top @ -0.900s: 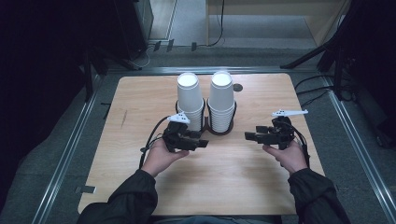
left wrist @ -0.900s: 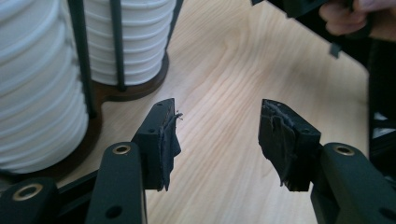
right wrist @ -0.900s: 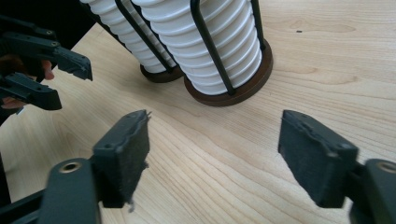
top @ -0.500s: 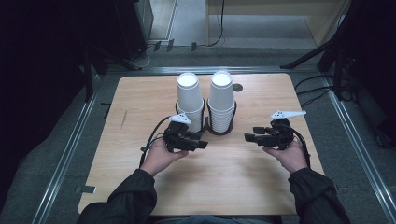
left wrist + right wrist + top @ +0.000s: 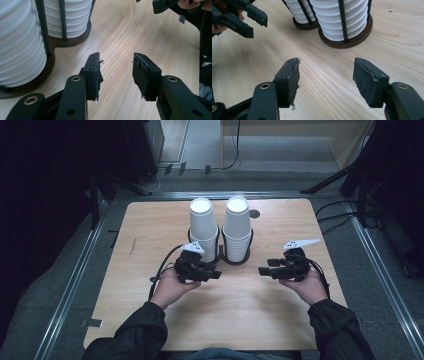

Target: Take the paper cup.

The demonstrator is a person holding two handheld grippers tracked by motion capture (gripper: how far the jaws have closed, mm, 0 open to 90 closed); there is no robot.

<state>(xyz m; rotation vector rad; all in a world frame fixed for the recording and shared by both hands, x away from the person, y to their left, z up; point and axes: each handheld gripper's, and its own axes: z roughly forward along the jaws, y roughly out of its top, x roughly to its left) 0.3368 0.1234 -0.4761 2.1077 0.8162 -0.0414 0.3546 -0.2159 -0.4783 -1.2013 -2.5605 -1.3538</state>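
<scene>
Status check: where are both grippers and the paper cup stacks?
Left gripper and right gripper open, empty, hovering over the table. Two white paper cup stacks untouched in dark wire holder. Nothing between.

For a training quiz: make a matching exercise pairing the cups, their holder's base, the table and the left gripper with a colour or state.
1. cups
2. holder base
3. table
4. left gripper

A. black, jaws apart, nothing between them
B. white, stacked
C. dark brown, rounded
D. light wood grain

Pairs: 1-B, 2-C, 3-D, 4-A
</scene>
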